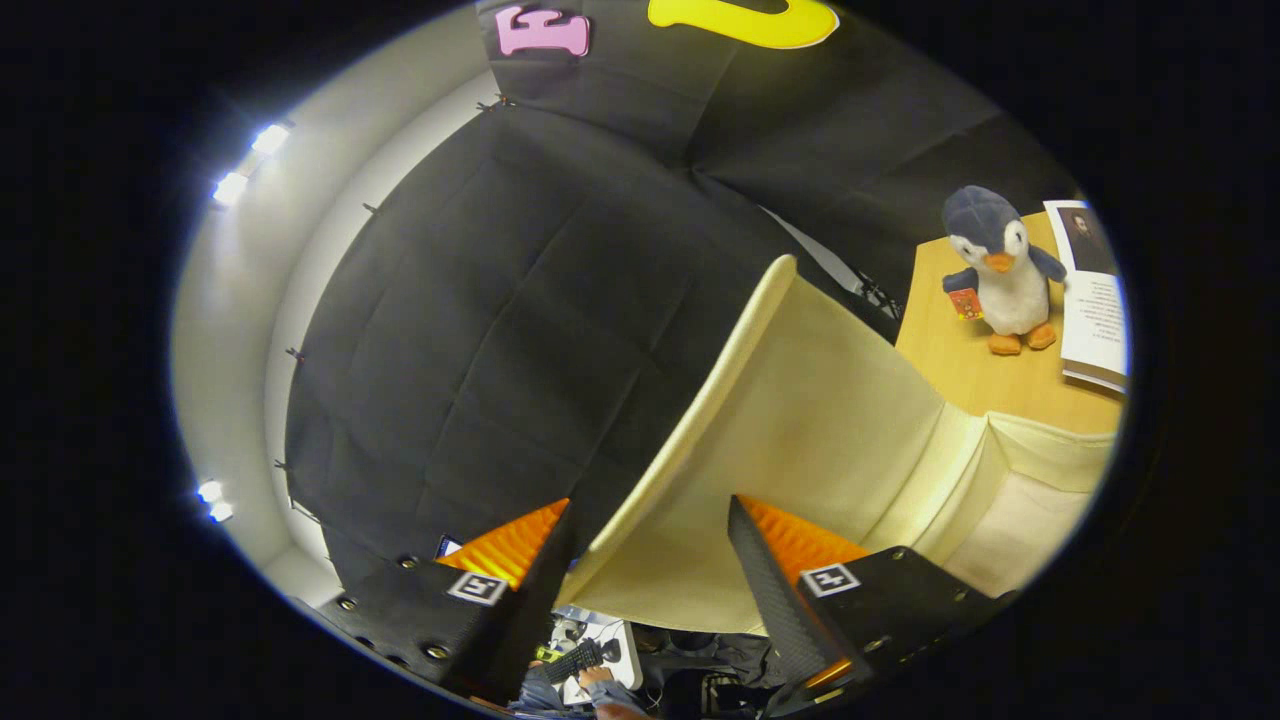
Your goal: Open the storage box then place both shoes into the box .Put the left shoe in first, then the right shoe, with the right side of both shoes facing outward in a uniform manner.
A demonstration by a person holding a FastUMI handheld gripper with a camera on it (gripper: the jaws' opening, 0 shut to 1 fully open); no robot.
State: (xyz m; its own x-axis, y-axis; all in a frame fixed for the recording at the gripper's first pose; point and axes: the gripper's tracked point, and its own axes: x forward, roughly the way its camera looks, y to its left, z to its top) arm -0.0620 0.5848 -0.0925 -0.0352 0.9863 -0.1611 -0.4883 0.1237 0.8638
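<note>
Gripper view, tongs [650, 520] parted astride raised box lid [800, 420] edge, penguin toy [1000, 272] beyond

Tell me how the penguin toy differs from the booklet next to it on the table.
The penguin toy stands upright; the booklet lies flat. The toy is plump and blue-grey with orange feet; the booklet is thin, white, printed. Both sit on the wooden table, beyond the box lid between the open gripper fingers.

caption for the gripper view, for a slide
Gripper fingers straddle the raised lid of the cream storage box.
</note>
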